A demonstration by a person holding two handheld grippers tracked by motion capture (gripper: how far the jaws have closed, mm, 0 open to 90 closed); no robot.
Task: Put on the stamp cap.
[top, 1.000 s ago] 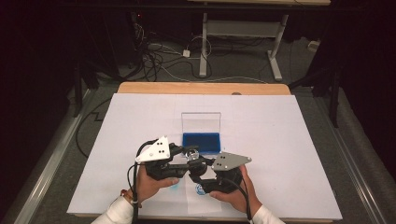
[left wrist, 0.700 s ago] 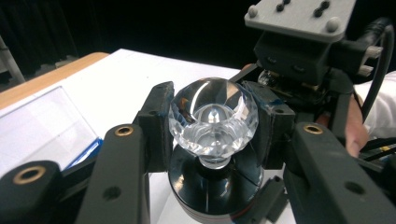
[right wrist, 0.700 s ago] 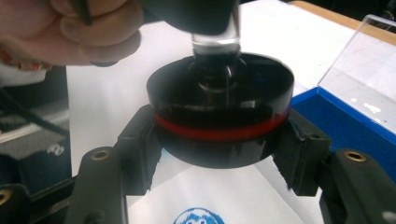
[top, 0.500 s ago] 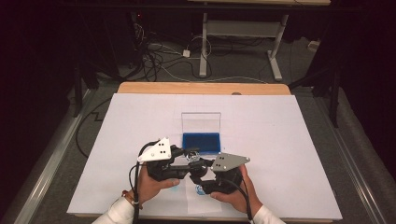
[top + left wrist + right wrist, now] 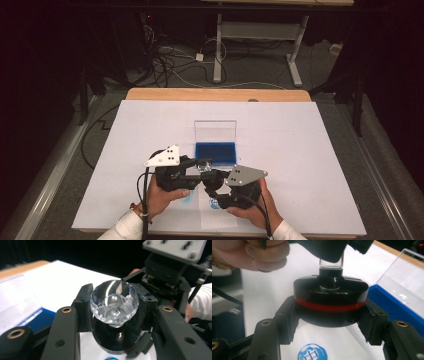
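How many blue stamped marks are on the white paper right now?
2. One blue circular print lies just below the grippers, under the stamp; a fainter blue smudge sits beside the left hand. More may be hidden under the hands and grippers.

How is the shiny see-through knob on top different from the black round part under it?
The clear faceted crystal knob is transparent and sparkly; the round black base with a red band is dark and solid. The knob looks narrower than the base below it. The left hand-held gripper clamps the knob, while the right hand-held gripper clamps the base. Both belong to one stamp, joined by a clear stem.
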